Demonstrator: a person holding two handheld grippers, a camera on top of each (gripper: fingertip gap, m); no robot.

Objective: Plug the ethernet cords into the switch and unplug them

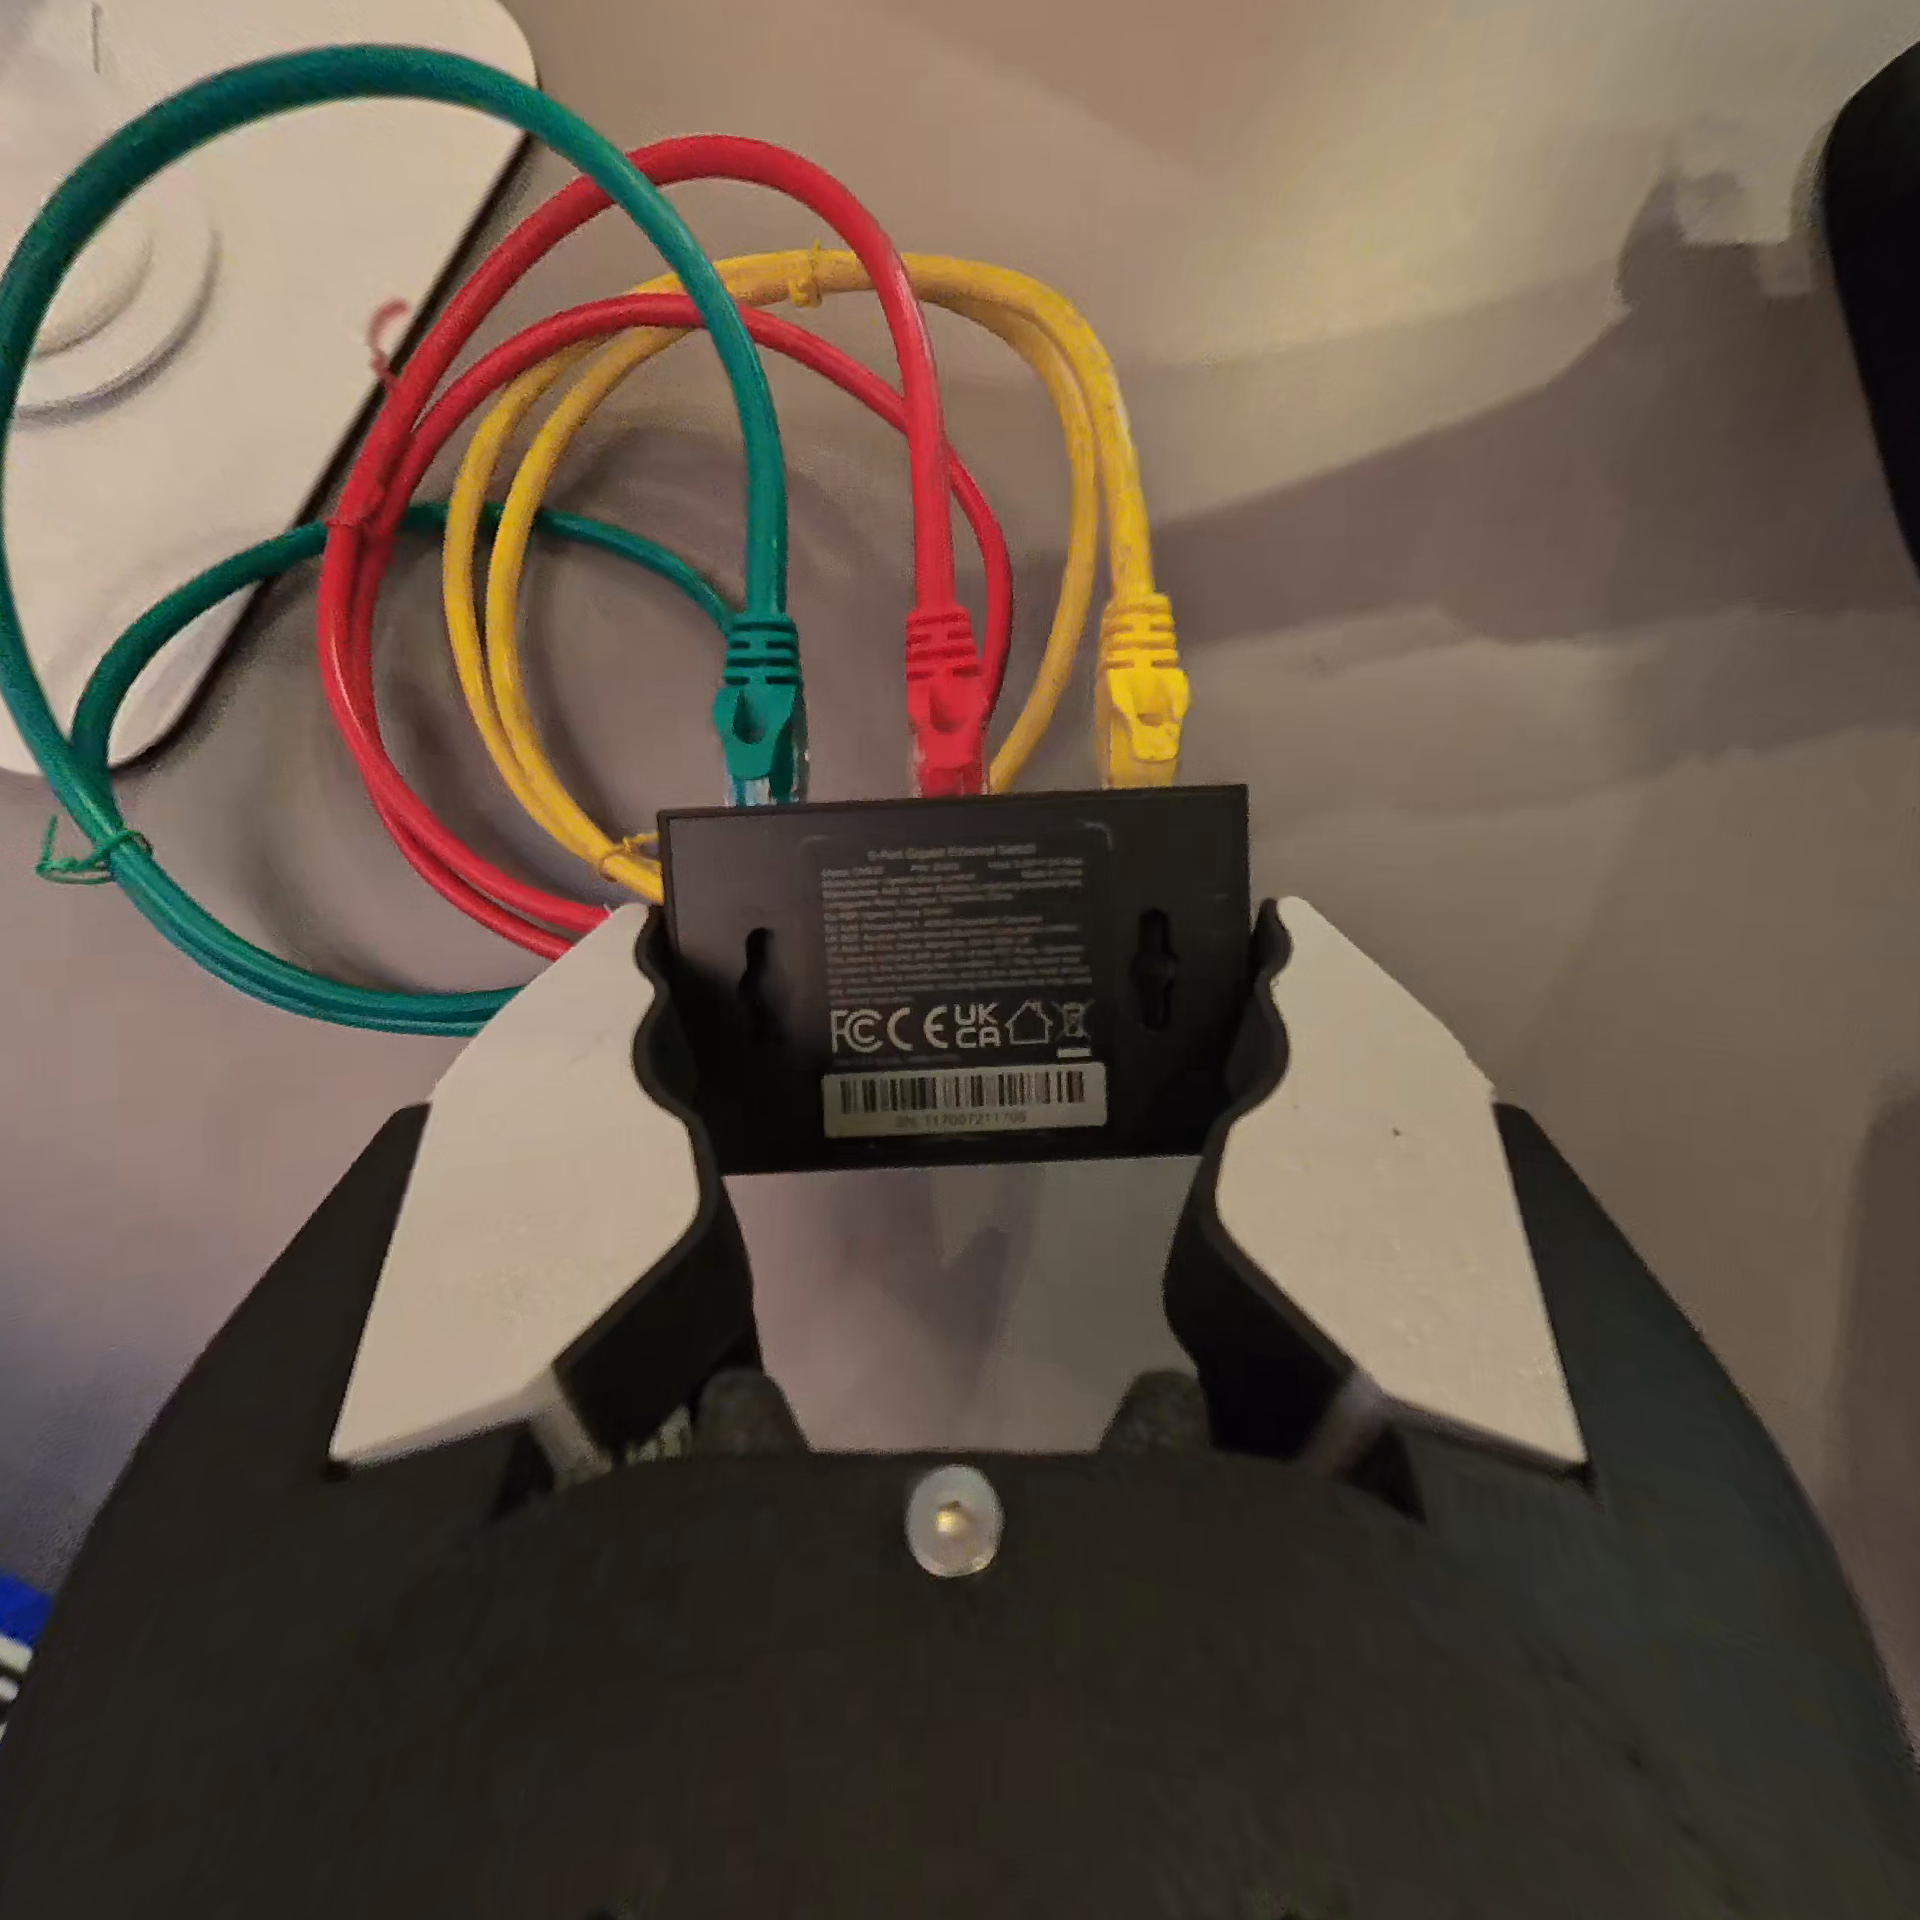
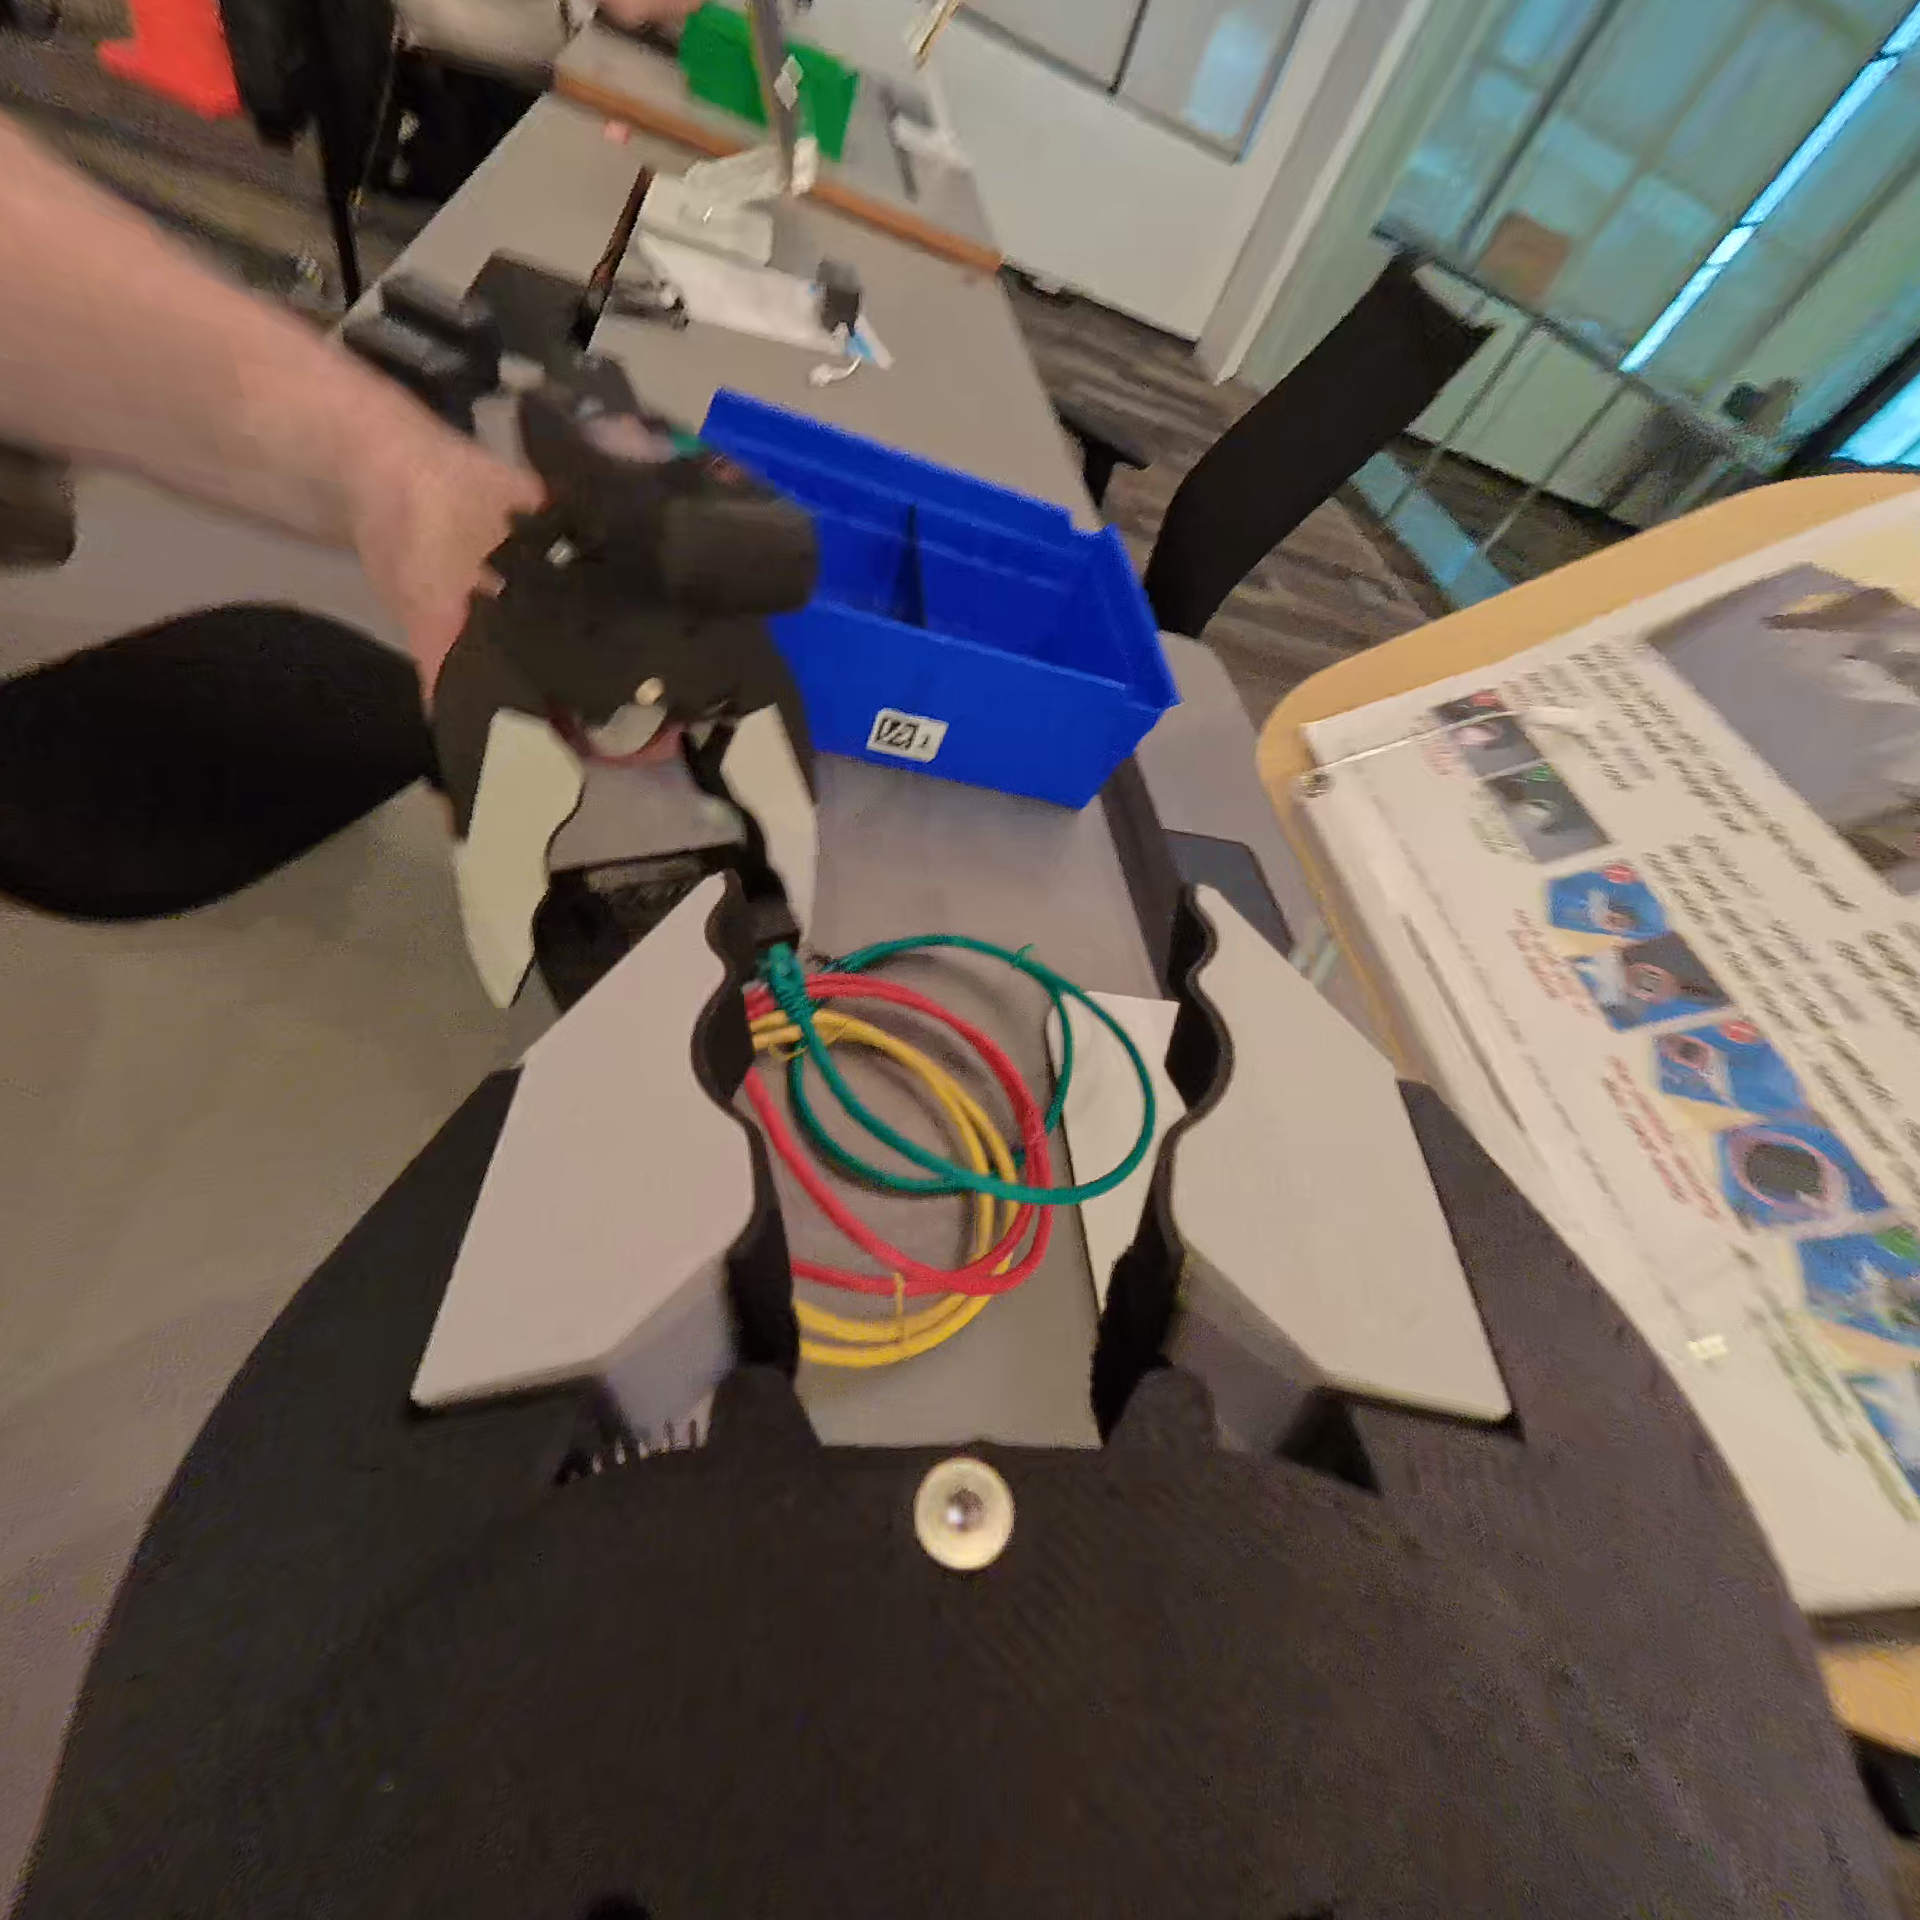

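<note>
My left gripper (image 1: 956,920) is shut on the black switch (image 1: 956,977), gripping its two sides, with its labelled underside facing the camera. The green plug (image 1: 764,707), red plug (image 1: 943,707) and yellow plug (image 1: 1141,691) sit in ports on the switch's far edge. Their cords loop over the grey table. My right gripper (image 2: 956,899) is open and empty, above the coiled green, red and yellow cords (image 2: 914,1143). The left gripper also shows in the right wrist view (image 2: 634,914), held by a hand (image 2: 416,540) just left of the right gripper.
A blue bin (image 2: 966,644) stands behind the cords. A printed sheet (image 2: 1662,1039) lies on a round wooden table at the right. A white pad (image 1: 208,364) lies under the green cord. A black chair (image 2: 1299,457) stands beyond the bin. There is about 20 centimeters between the tips of the two grippers.
</note>
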